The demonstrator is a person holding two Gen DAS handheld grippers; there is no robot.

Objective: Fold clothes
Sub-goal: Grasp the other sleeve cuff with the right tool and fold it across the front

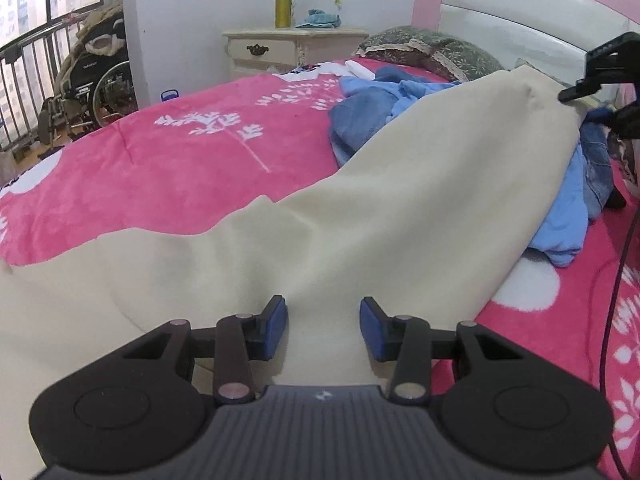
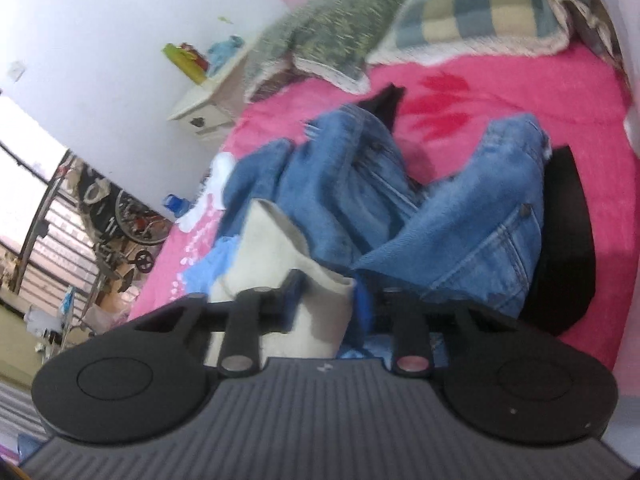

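The left tongs (image 1: pixel 323 328) stand open, blue pads either side of a ridge of the cream garment (image 1: pixel 360 200) but not pinching it; the cloth runs forward from them across the pink bed cover (image 1: pixel 180 168) and rises to the far right, where the right tongs (image 1: pixel 576 94) hold its corner up in the air. In the right wrist view, the right tongs (image 2: pixel 326 300) appear clamped on that cream garment (image 2: pixel 276 256), a bunched edge caught between the pads, though blur makes the bite hard to judge. Beyond them lie crumpled jeans (image 2: pixel 460 232), a light blue garment (image 2: pixel 208 272) to their left and something black (image 2: pixel 568 240) to their right. To my eye a corner is being carried over for a fold; it would go best with the left tongs closing on the near ridge to anchor it, keeping the span taut and clear of the pile. How the cream garment lies under its own drape, its full outline, and what kind of garment it is cannot be made out; its near edge is cut off below the left tongs.
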